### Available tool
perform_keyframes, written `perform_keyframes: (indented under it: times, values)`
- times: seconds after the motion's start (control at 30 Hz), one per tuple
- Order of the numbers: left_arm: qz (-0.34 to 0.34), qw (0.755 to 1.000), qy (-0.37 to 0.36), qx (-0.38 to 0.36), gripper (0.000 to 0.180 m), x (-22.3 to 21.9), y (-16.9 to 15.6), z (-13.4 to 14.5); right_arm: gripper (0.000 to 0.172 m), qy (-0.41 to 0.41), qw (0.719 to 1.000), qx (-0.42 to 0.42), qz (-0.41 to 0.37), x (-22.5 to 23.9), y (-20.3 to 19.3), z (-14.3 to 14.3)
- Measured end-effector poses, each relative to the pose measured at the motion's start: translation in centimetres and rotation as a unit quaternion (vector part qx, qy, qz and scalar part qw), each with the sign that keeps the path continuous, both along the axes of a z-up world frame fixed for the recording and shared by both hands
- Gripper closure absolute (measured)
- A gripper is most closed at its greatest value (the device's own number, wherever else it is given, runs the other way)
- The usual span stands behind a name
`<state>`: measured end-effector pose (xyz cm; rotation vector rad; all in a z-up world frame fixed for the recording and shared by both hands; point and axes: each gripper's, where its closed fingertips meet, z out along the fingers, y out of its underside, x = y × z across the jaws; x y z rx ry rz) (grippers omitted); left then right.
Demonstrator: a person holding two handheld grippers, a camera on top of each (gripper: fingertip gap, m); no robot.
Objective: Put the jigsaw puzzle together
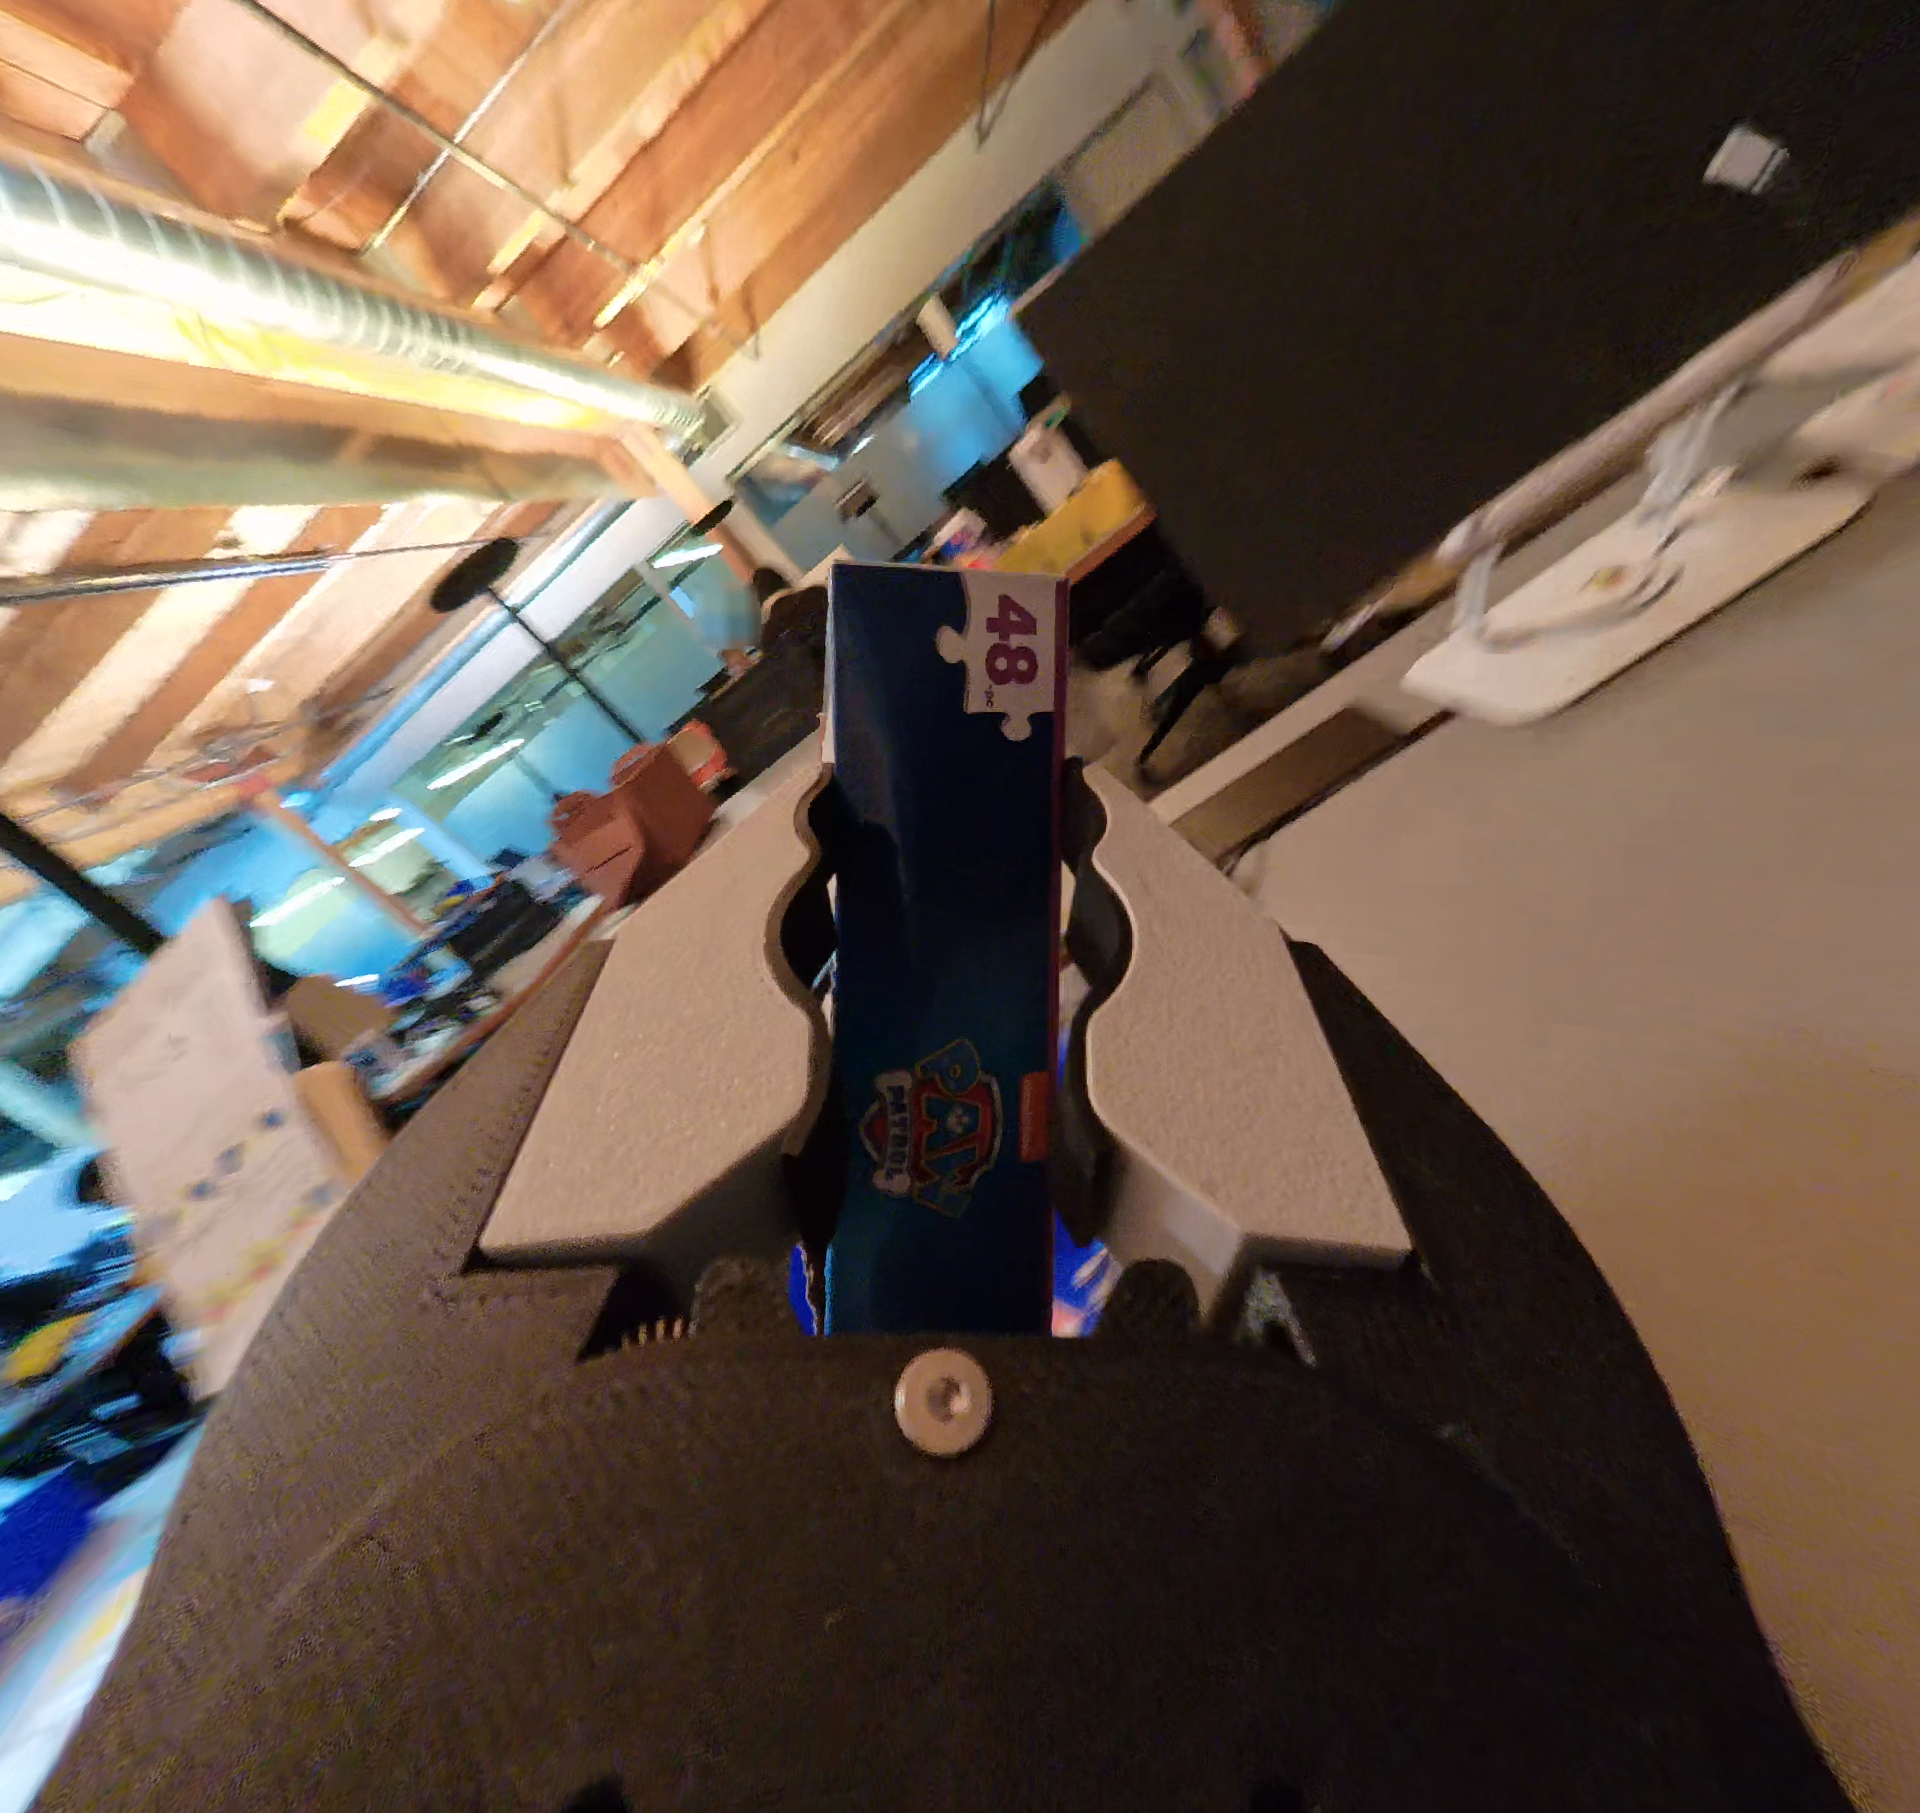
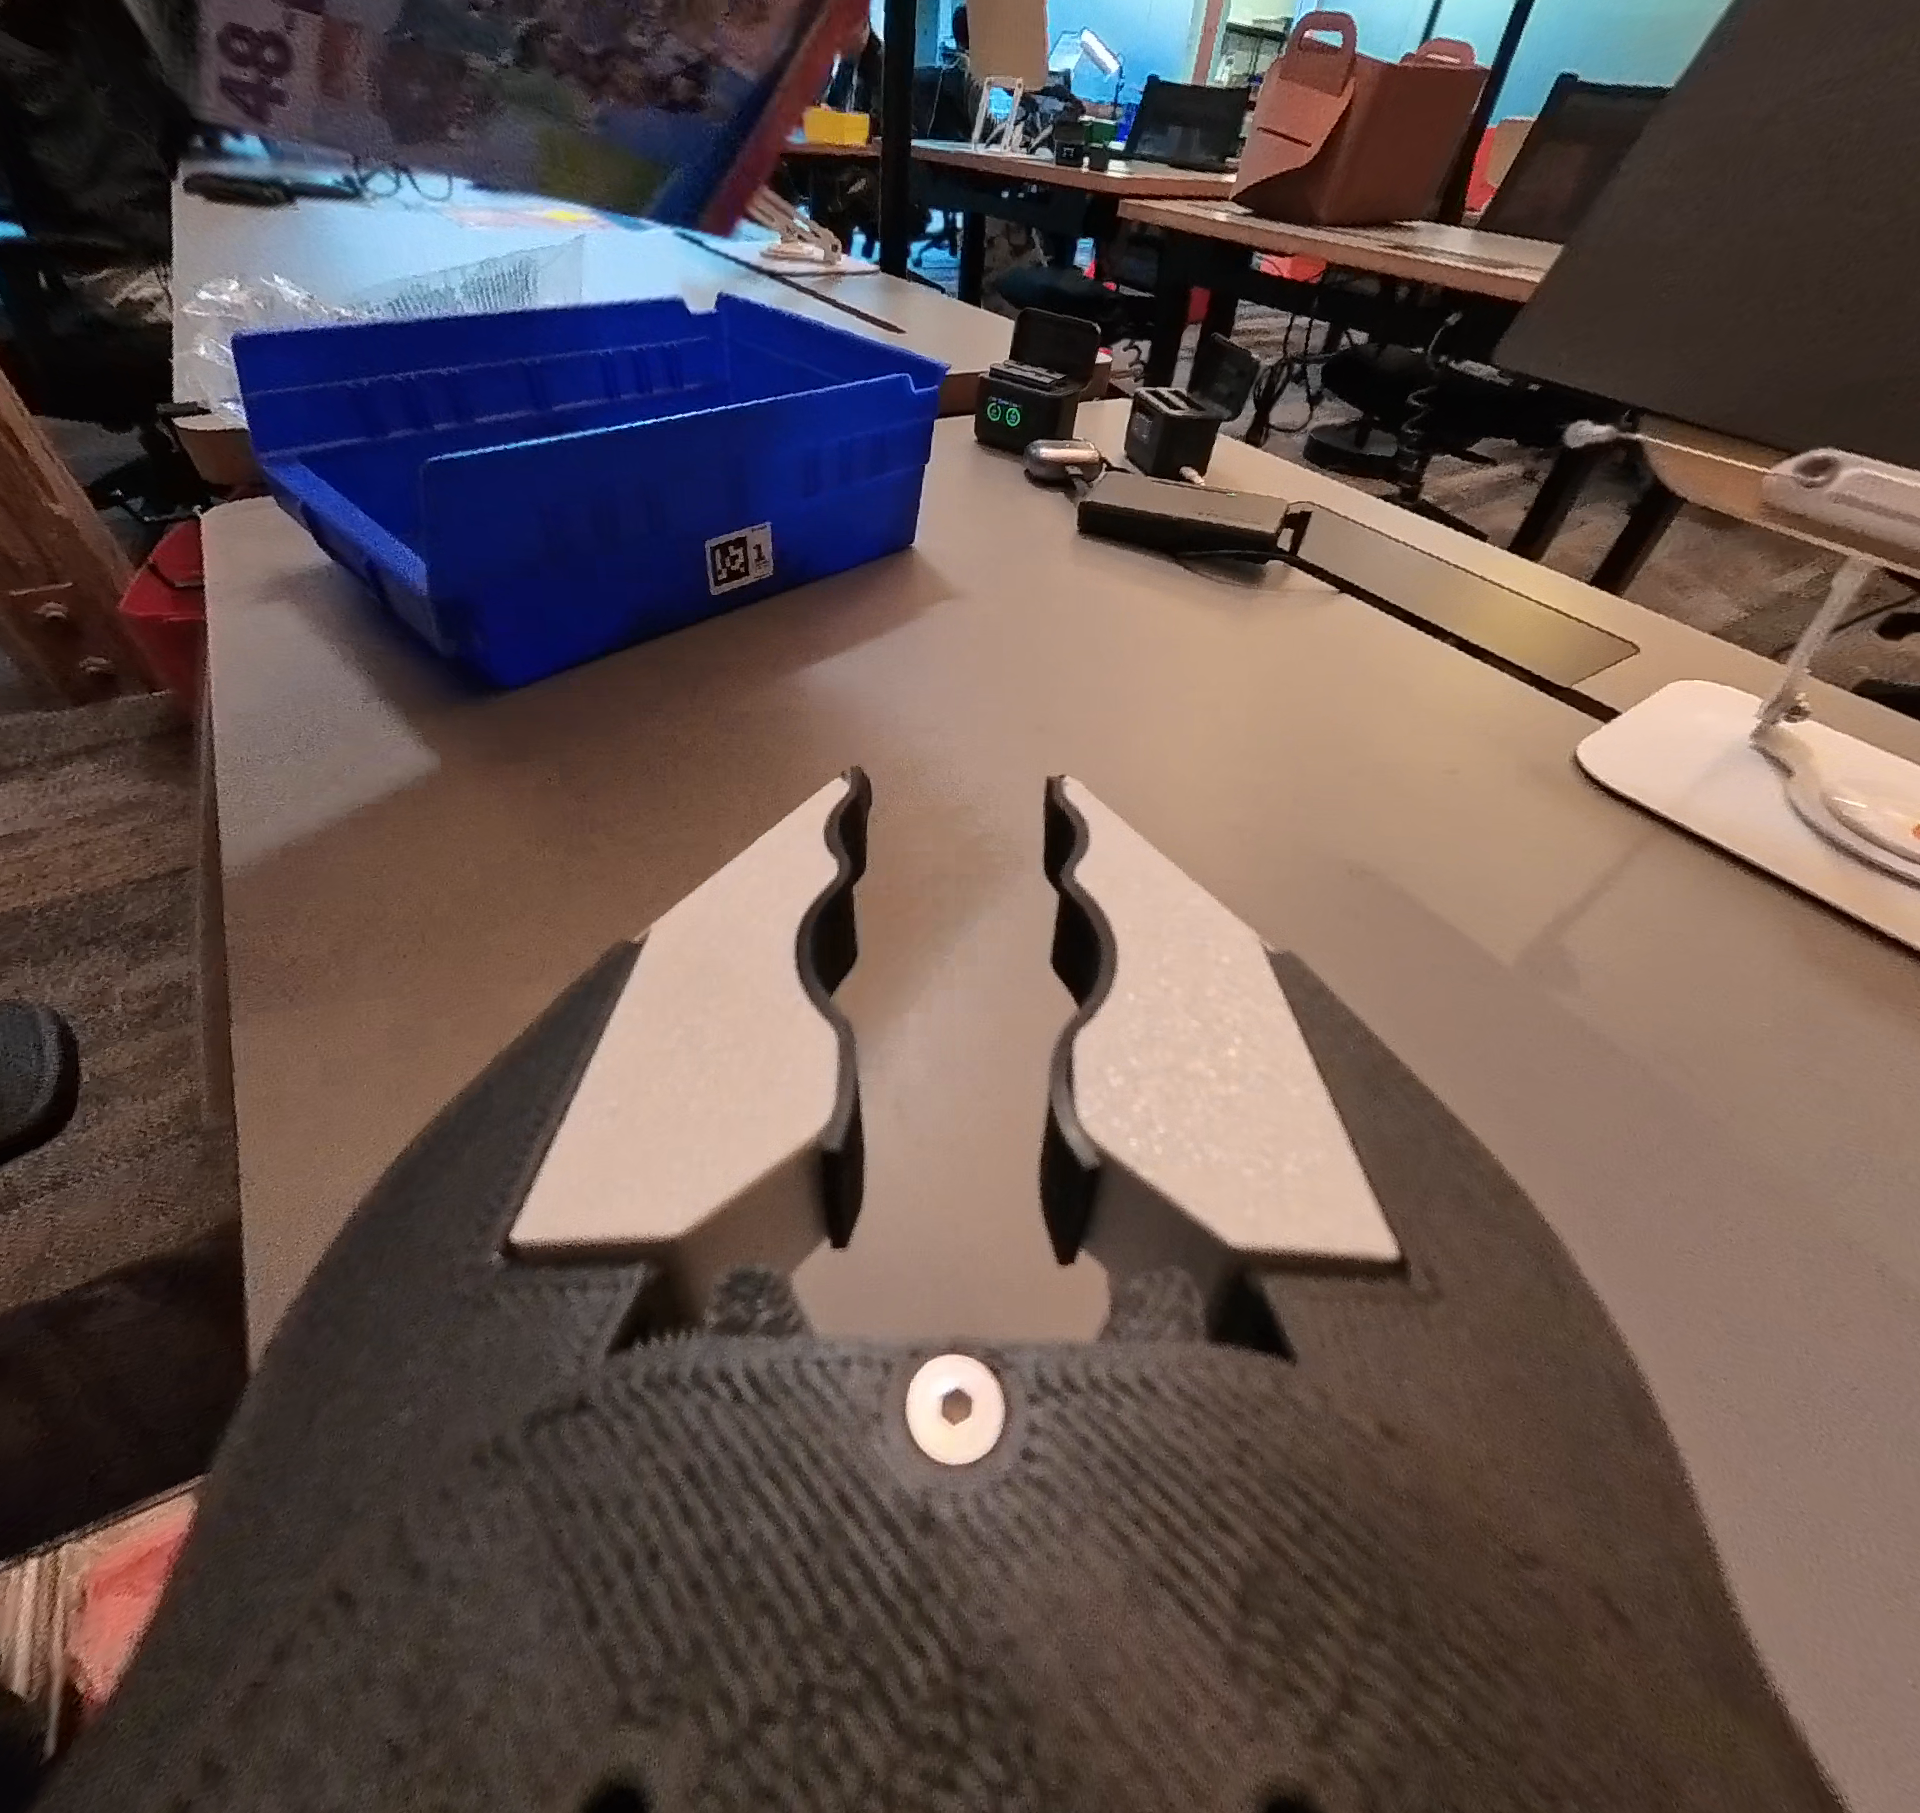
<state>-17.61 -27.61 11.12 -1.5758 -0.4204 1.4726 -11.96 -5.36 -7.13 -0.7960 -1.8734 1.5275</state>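
Note:
My left gripper [image 1: 948, 787] is shut on a dark blue puzzle box [image 1: 940, 932], both pads pressed on its narrow sides. The box is lifted high and tilted, with the ceiling behind it. The same box shows at the top left of the right wrist view [image 2: 499, 28], held in the air above the blue bin [image 2: 582, 475]. My right gripper [image 2: 954, 807] is open and empty, low over the grey table [image 2: 1195, 776], with bare table between its fingers. The blue bin looks empty and carries a small square marker on its front wall.
Black charger cases [image 2: 1039, 381] and a flat black device [image 2: 1184, 516] lie behind the bin on the right. A white stand base [image 2: 1714, 807] sits at the table's right edge. A black panel [image 2: 1714, 205] stands at the far right. A brown carton [image 2: 1361, 132] is on a farther desk. About 30 cm separates my left fingertips from my right. It is some 40 cm from my right tips to the black panel [image 2: 1714, 205]. It is also in sight in the left wrist view [image 1: 1254, 539].

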Motion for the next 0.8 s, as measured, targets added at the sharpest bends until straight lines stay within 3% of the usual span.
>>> perform_keyframes:
  times: [0.1, 0.17, 0.23, 0.33, 0.4, 0.47, 0.6, 0.67, 0.73, 0.8]
  values:
    - [-0.085, 0.989, -0.024, 0.118, 0.141, 0.0, 3.8, 1.6, 0.139, -0.003, 1.0, -0.023, -0.001, 0.4, 0.9, 0.2]
    - [-0.124, 0.963, -0.055, 0.233, 0.141, -1.3, 5.4, 1.7, 0.139, -0.006, 0.999, -0.038, -0.002, 0.7, 1.5, 0.3]
    - [-0.139, 0.922, -0.09, 0.349, 0.142, -3.6, 6.3, 0.5, 0.139, -0.004, 0.999, -0.047, -0.007, 1.0, 2.2, 0.5]
    - [-0.121, 0.841, -0.134, 0.511, 0.143, -7.8, 6.5, -3.6, 0.14, 0.004, 0.998, -0.055, -0.021, 1.6, 3.7, 0.9]
    - [-0.096, 0.787, -0.159, 0.588, 0.143, -10.2, 6.7, -7.1, 0.14, 0.009, 0.998, -0.061, -0.032, 2.0, 4.9, 1.2]
    - [-0.074, 0.754, -0.178, 0.627, 0.143, -11.7, 7.2, -10.0, 0.141, 0.014, 0.997, -0.067, -0.046, 2.2, 6.2, 1.5]
    - [-0.074, 0.766, -0.175, 0.614, 0.143, -11.9, 8.4, -11.2, 0.141, 0.017, 0.993, -0.095, -0.063, 2.3, 8.2, 2.1]
    - [-0.079, 0.774, -0.165, 0.606, 0.143, -11.5, 8.1, -10.3, 0.142, 0.013, 0.991, -0.114, -0.066, 2.2, 8.9, 2.1]
    - [-0.083, 0.766, -0.16, 0.617, 0.144, -11.0, 7.0, -9.4, 0.143, 0.004, 0.99, -0.126, -0.066, 2.1, 9.1, 1.7]
    - [-0.097, 0.782, -0.141, 0.6, 0.143, -9.6, 6.0, -7.7, 0.142, -0.006, 0.991, -0.12, -0.066, 2.0, 9.0, 1.0]
